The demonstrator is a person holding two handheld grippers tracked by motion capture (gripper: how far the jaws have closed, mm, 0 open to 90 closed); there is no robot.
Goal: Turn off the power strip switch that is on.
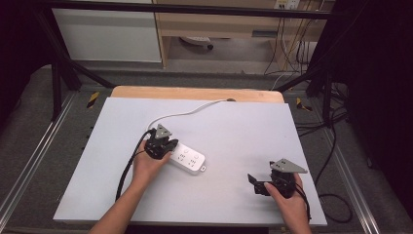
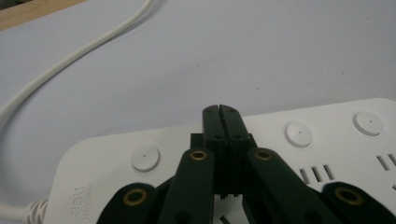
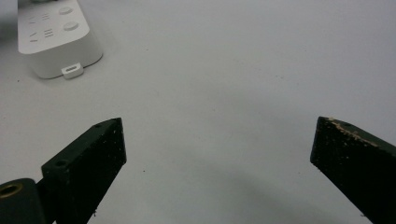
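White power strip [image 1: 187,158]: lies flat near the middle of the white table sheet [image 1: 234,131], its white cord [image 1: 187,112] running to the far edge. Left gripper [image 1: 163,141]: over the strip's left end, jaws pressed together, nothing between them, tips above the strip's top face. Right gripper [image 1: 255,183]: well apart to the right, jaws spread wide, empty.

Black left gripper [image 2: 220,111] with brass-ringed screw holes; right gripper [image 1: 258,184] carries a grey three-cornered plate.
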